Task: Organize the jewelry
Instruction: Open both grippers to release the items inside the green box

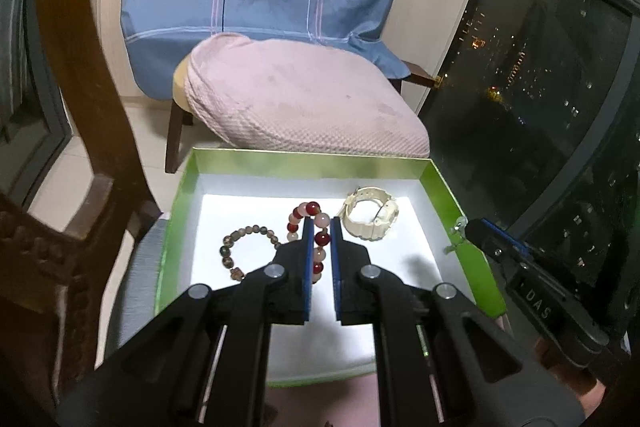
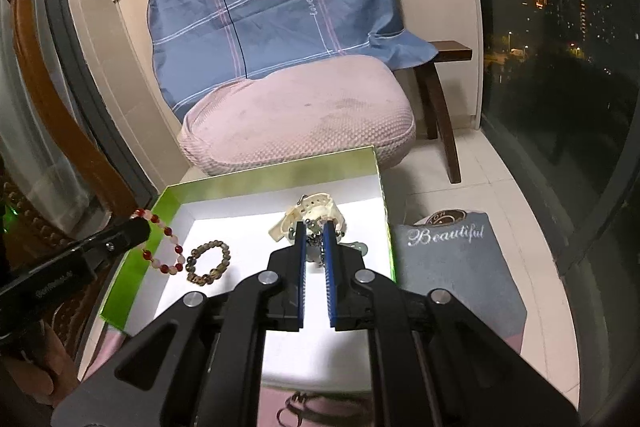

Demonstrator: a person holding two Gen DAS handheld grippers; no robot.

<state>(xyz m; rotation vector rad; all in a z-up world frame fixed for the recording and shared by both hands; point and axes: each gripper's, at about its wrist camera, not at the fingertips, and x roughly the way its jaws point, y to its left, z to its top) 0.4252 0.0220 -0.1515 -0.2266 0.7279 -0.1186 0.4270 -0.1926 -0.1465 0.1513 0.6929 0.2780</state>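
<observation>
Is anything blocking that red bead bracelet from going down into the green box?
Nothing visible does. The red bead bracelet hangs from the left gripper above the open green box. The brown bracelet lies close beside it on the white floor, so it may land near that.

Dim indoor light, night outside the window (image 1: 560,87). The box floor (image 1: 248,219) glares overexposed white. Fisheye bending and dark vignetting crowd the edges; focus stays fairly sharp.
</observation>
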